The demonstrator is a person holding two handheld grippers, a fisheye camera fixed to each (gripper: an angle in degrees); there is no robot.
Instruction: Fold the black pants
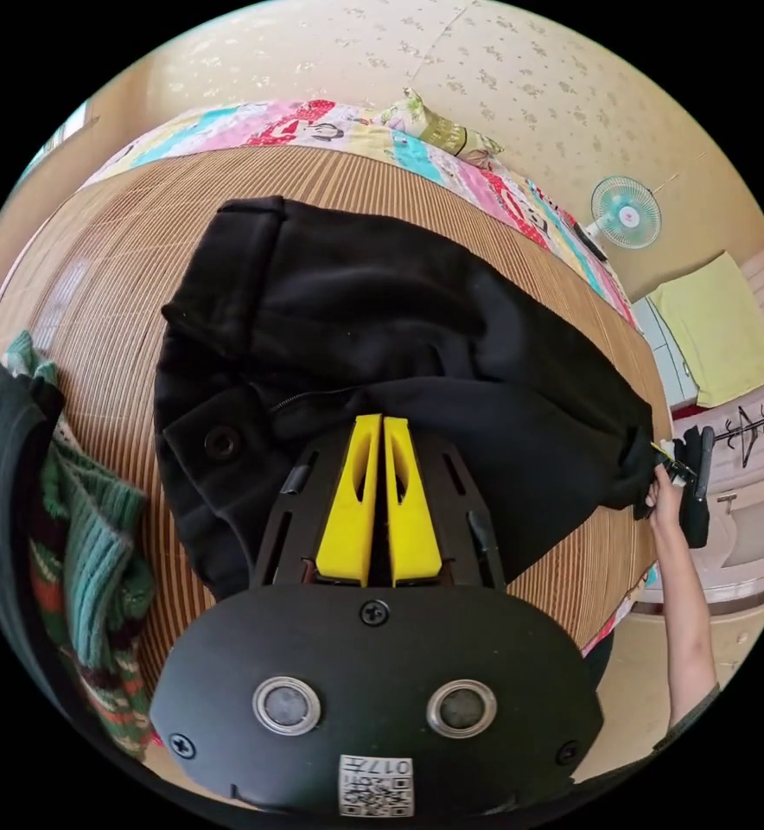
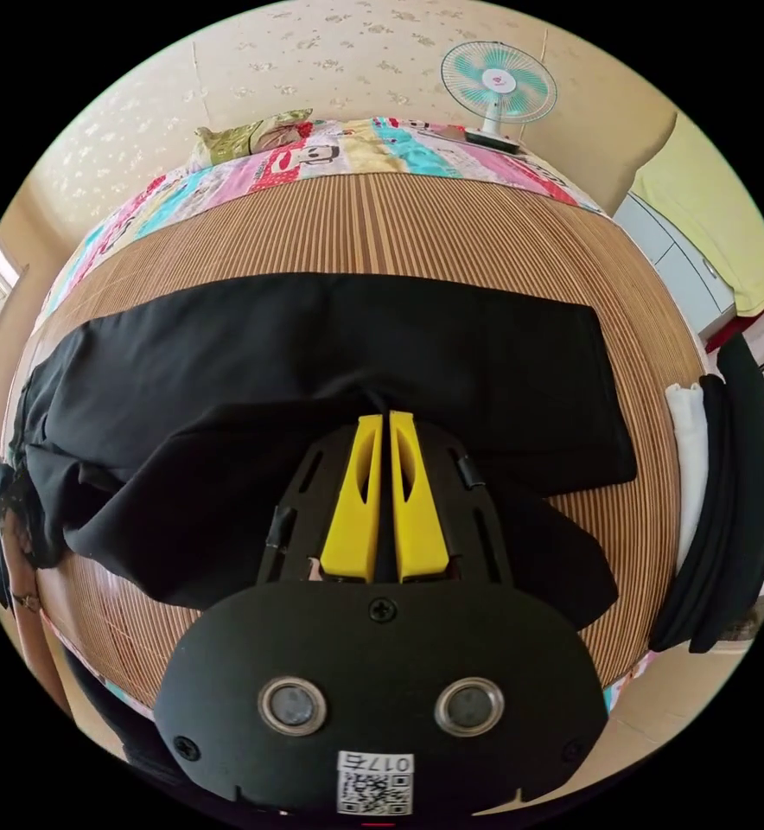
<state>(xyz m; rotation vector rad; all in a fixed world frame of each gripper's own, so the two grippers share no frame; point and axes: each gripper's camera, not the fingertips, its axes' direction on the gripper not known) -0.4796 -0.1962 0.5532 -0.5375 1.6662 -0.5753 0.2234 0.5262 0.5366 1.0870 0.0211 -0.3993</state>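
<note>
The black pants lie across a striped bamboo mat on a bed, the waistband with its button near the left gripper. My left gripper has its yellow jaws pressed together on a fold of the pants at the waist end. At the far right a hand holds my right gripper at the leg end. In the right gripper view the pants stretch sideways over the mat, one layer folded toward me. My right gripper is shut on the near edge of the cloth.
A green knitted garment is heaped at the mat's left edge. Folded black and white clothes are stacked at its right edge. A patterned quilt, a pillow and a fan are beyond the mat. A yellow cloth covers a cabinet.
</note>
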